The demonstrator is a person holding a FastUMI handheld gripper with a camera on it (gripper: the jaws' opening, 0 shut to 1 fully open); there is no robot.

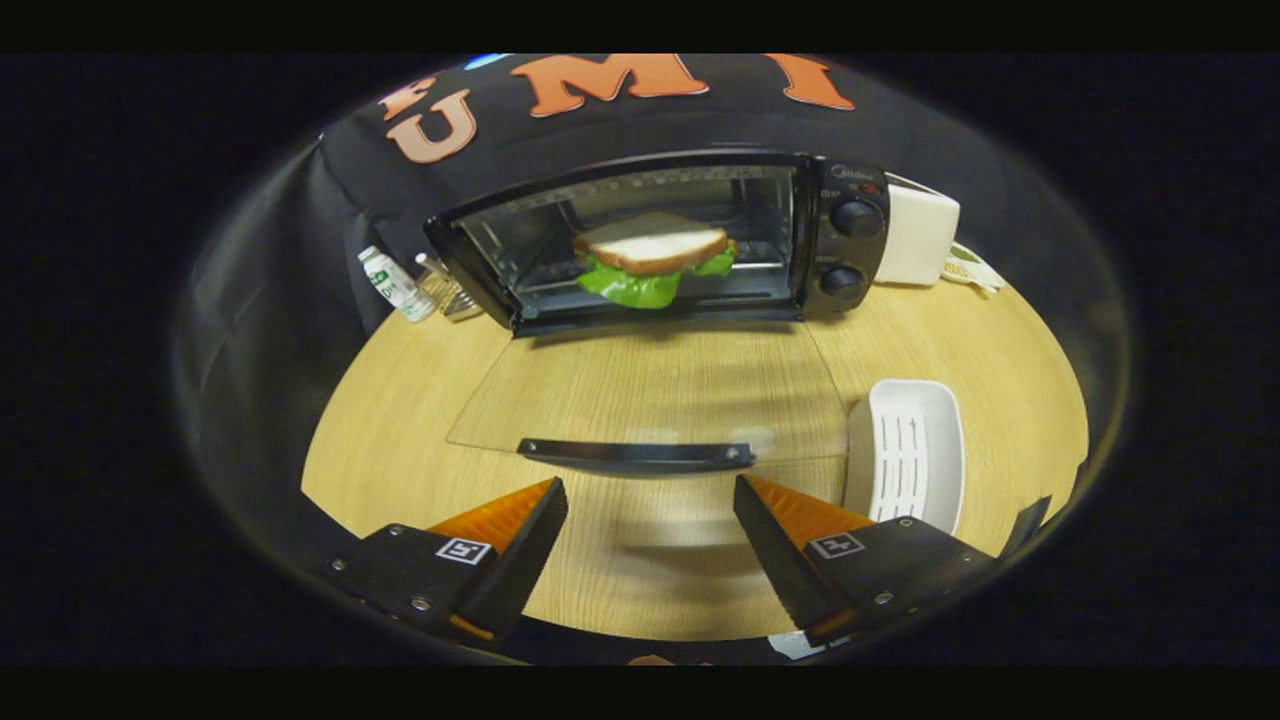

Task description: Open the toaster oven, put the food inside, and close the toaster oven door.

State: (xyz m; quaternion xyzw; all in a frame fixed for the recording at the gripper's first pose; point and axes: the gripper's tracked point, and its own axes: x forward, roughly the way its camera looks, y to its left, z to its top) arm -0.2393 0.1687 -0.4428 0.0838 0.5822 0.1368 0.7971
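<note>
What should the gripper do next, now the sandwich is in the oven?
Probably move forward to the door handle just ahead and lift it shut. The sandwich already sits inside the toaster oven, the glass door lies open flat, and the gripper is open, holding nothing.

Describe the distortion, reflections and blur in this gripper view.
Gripper view: fisheye bends the wooden table edge; the open glass door shows faint streaky reflections; sandwich inside the toaster oven is sharp, white tray slightly soft; gripper fingers open, empty.
</note>
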